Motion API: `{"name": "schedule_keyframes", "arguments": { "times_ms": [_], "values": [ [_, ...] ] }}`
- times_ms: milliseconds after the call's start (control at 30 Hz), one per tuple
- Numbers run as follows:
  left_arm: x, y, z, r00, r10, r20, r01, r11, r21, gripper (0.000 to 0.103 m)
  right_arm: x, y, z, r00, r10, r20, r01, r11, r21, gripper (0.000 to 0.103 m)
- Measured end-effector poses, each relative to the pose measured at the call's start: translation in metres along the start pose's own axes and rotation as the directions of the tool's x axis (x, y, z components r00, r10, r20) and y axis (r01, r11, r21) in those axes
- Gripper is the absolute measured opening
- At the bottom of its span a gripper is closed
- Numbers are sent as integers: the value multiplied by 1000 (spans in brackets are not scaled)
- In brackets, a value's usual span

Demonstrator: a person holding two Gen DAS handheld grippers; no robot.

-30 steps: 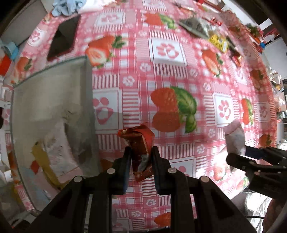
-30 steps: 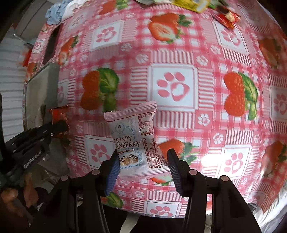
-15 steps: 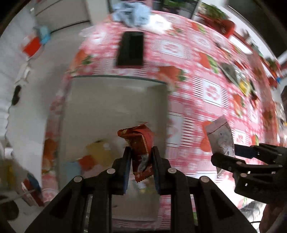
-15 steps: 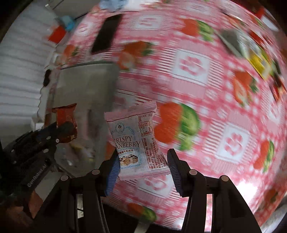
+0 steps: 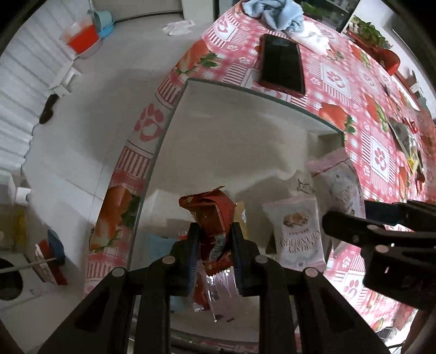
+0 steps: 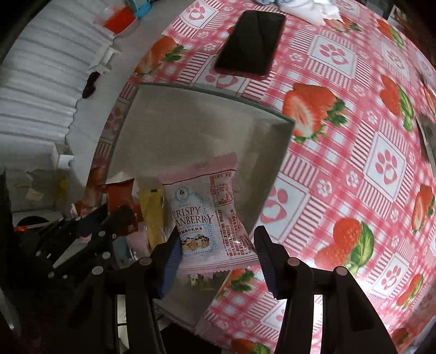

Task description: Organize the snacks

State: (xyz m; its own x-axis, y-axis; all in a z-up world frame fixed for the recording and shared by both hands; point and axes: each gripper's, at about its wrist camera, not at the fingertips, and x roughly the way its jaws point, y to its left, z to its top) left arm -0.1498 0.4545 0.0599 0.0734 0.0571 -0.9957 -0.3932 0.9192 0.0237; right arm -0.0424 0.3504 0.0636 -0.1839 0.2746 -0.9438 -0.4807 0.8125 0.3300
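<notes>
- While it hangs over the open box, the left hand-held gripper point(image 5: 214, 254) pinches a red snack packet point(image 5: 211, 217) between its narrow-set fingers, the packet standing upright with its crumpled top poking up toward 12 o'clock.
- Over at 3 o'clock in the left wrist view, the right hand-held gripper point(image 6: 216, 253) clamps the bottom of a pink-and-white Crispy Cranberry packet point(image 6: 209, 215), label facing the camera, jaws set wider to take its width.
- Both packets sit above the grey box point(image 5: 231, 130), which rests at the edge of the tabletop point(image 6: 354, 168) under its strawberry and paw-print cloth.
- Down inside the box, a second white cranberry packet point(image 5: 298, 234) stands at 3 o'clock of the red one, and a yellow wrapper point(image 6: 154, 217) shows at 9 o'clock of the pink packet in the right wrist view; more wrappers lie on the bottom, too jumbled to name.
- Out past the box's far rim at 12 o'clock, a black phone point(image 5: 282, 66) lies flat on the cloth.
- Further still at 12 o'clock, a light blue cloth point(image 5: 275, 13) is bunched up.
- Off the tabletop at 10 o'clock, a red bin point(image 5: 80, 38) stands on the floor.
</notes>
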Motion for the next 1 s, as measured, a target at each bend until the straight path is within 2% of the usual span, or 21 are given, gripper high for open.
{"name": "schedule_keyframes", "arguments": {
  "times_ms": [67, 133, 167, 200, 233, 300, 433, 567, 633, 733, 867, 1000],
  "values": [
    [0, 0, 4, 1000, 3, 8, -3, 1000, 0, 27, 4, 3, 7, 1000, -7, -2, 7, 1000, -1, 54],
    [-1, -1, 6, 1000, 7, 11, -7, 1000, 5, 48, 8, 5, 12, 1000, -6, -8, 6, 1000, -4, 54],
    [-3, 0, 7, 1000, 11, 21, -11, 1000, 2, 69, 8, 6, 13, 1000, 1, -9, -1, 1000, -7, 57],
    [-6, 0, 6, 999, 31, 37, -31, 1000, 3, 77, 8, 7, 14, 1000, 5, -9, -5, 1000, -9, 65],
    [-8, -1, 5, 998, 47, 52, -48, 999, 8, 79, 6, 7, 14, 1000, 1, -3, -1, 1000, -10, 67],
    [-10, -1, 3, 998, 34, 61, -35, 999, 20, 82, 5, 6, 14, 1000, 5, -5, -5, 1000, -7, 83],
    [-8, 0, -2, 1000, -16, 20, 16, 999, 31, 83, -2, 5, 7, 1000, -6, -6, 6, 1000, -17, 84],
    [-11, -4, -10, 1000, -8, 15, 7, 998, 55, 87, -6, 8, 4, 1000, -15, -6, 15, 999, -31, 84],
    [-10, -6, -12, 1000, 3, 5, -3, 998, 57, 88, -9, 11, 3, 1000, -27, -3, 27, 999, -44, 102],
    [-8, -6, -16, 999, -30, -18, 31, 998, 53, 88, -14, 11, -1, 999, -31, 10, 32, 998, -52, 103],
    [-13, -6, -18, 999, 25, 25, -27, 998, 58, 88, -16, 12, -3, 998, -55, 19, 57, 996, -66, 103],
    [-15, -6, -20, 1000, -1, 13, 0, 998, 64, 88, -18, 12, -7, 996, -83, 20, 84, 994, -75, 103]
  ]
}}
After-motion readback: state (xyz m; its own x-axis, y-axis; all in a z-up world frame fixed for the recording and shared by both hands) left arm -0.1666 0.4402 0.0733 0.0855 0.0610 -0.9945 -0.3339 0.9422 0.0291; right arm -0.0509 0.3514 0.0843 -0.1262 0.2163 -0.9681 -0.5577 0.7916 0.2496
